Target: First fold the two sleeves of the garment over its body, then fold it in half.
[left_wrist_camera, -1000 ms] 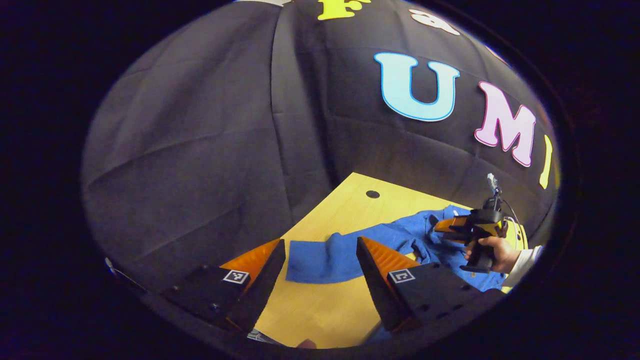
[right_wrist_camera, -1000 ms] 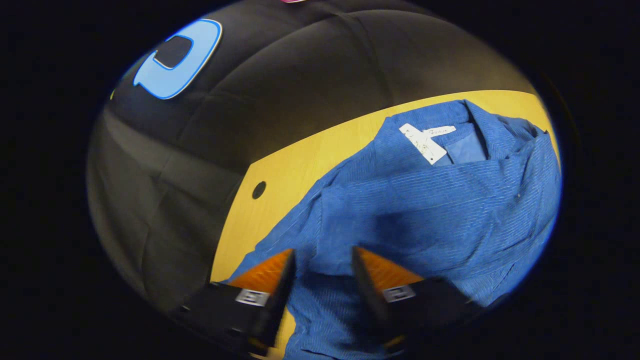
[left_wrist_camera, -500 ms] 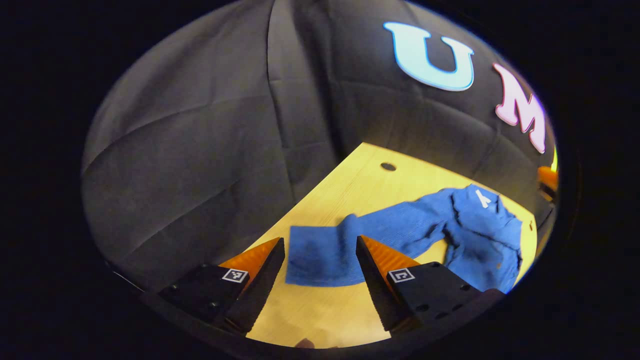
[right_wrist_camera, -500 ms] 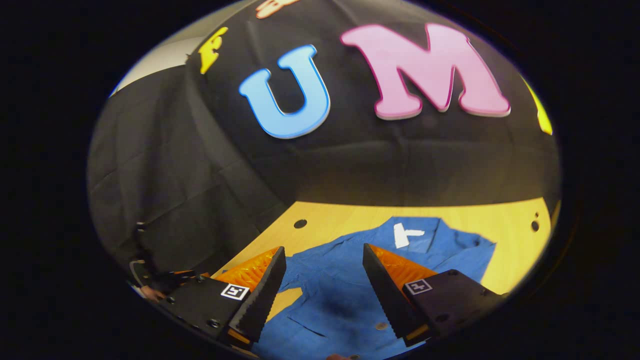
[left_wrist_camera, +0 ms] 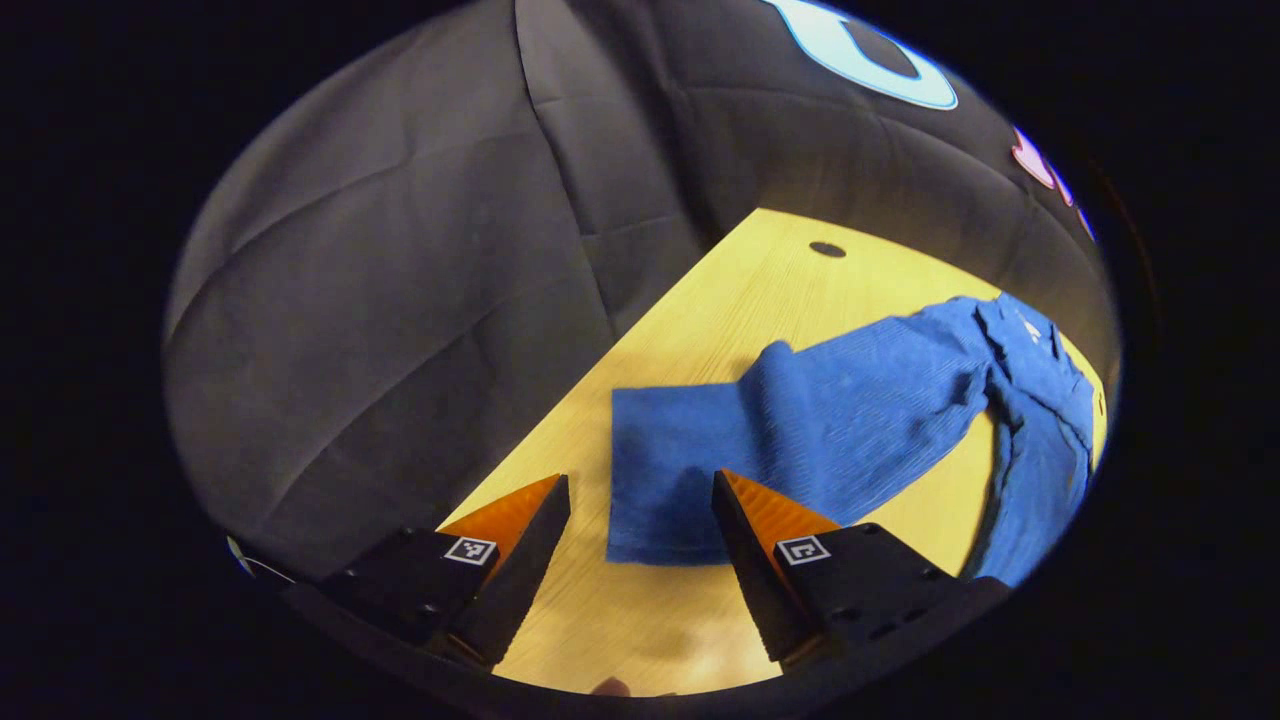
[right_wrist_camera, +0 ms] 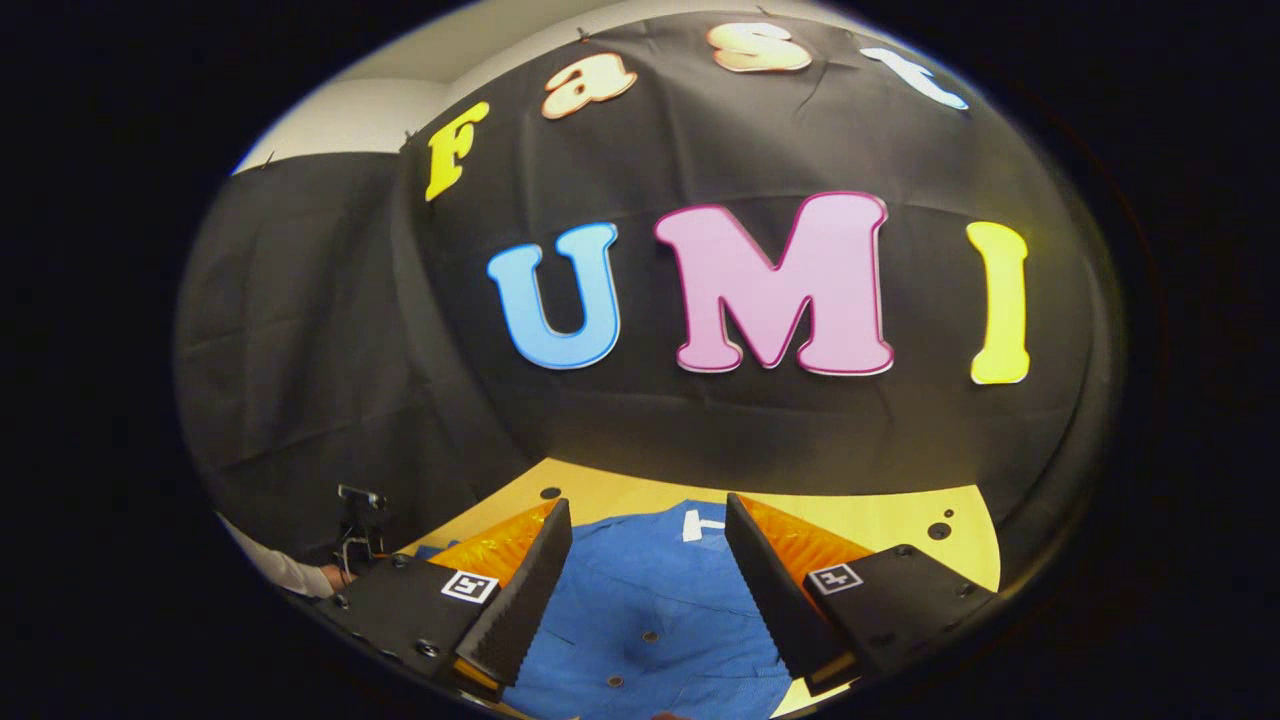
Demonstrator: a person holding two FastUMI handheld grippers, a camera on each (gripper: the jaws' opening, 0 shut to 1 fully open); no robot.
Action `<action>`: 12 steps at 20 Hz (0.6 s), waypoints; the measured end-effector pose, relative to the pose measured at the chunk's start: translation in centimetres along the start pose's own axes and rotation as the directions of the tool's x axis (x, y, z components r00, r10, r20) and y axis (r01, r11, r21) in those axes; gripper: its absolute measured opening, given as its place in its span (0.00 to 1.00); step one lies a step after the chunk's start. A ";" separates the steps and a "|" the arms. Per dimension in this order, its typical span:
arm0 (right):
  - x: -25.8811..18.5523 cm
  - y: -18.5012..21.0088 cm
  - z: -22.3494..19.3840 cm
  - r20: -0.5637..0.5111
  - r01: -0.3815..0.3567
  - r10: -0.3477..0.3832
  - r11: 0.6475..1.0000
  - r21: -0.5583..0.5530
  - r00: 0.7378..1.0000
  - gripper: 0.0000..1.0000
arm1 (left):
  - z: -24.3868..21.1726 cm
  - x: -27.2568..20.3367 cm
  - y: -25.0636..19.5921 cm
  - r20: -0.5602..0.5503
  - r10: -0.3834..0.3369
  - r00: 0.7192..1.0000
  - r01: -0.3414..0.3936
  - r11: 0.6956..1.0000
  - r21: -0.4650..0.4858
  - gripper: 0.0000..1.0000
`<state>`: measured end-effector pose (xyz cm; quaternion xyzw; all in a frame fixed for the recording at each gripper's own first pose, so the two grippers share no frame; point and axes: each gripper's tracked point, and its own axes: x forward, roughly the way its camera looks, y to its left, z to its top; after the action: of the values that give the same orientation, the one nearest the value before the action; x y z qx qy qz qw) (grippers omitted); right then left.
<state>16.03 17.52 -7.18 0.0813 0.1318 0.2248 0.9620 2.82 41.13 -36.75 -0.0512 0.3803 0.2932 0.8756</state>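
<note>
a: garment (left_wrist_camera: 860, 420), a blue ribbed shirt, lies on the pale wooden desk (left_wrist_camera: 640, 610) in the left gripper view, one sleeve (left_wrist_camera: 670, 470) stretched flat toward the camera with its cuff end squared off.

b: and the left tool (left_wrist_camera: 640, 500)?

a: it hangs above the desk with its two fingers set well apart, nothing between them. the sleeve's cuff shows in the gap and just beyond the tips, but whether the tips touch the cloth cannot be told.

b: where does the rest of the shirt sit?

a: the sleeve rises into a soft ridge, then runs to the body, which is bunched at the far right edge of the desk. a round hole (left_wrist_camera: 827, 249) in the desk top lies beyond it, near the black cloth wall.

b: what about the right gripper view?

a: the right tool (right_wrist_camera: 648, 525) is held over the shirt's body (right_wrist_camera: 650, 620), fingers spread wide and gripping nothing. between them shows the collar with a white tag (right_wrist_camera: 703, 522) and a few small buttons lower down. the desk (right_wrist_camera: 900, 520) edges out behind the shirt, with two small holes at the right. at the far left a white sleeve cuff (right_wrist_camera: 285, 572) and part of a hand appear beside a dark device.
</note>
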 end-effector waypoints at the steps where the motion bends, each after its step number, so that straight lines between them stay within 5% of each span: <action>1: -0.3 0.1 0.6 0.012 -0.003 0.003 1.000 0.005 1.000 0.97 | 1.1 0.5 -0.2 0.071 -0.008 0.997 0.008 1.000 0.000 0.87; 6: -0.8 0.9 0.0 -0.017 -0.018 0.019 0.999 0.037 1.000 0.96 | 0.1 0.6 -0.4 0.059 -0.061 0.996 0.065 0.996 -0.060 0.82; 10: -1.1 1.9 -0.1 -0.038 -0.040 0.043 0.997 0.073 0.998 0.96 | 0.0 0.7 -1.2 -0.021 -0.119 0.993 0.118 0.993 -0.030 0.41; 12: -1.4 1.8 -0.6 -0.057 -0.034 0.038 0.997 0.063 0.998 0.97 | 0.7 1.1 -1.0 -0.020 -0.123 0.992 0.122 0.991 -0.048 0.04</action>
<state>13.84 18.54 -7.05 0.1066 0.1652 0.2402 0.9506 4.39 41.00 -37.14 -0.0982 0.3795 0.2472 0.8861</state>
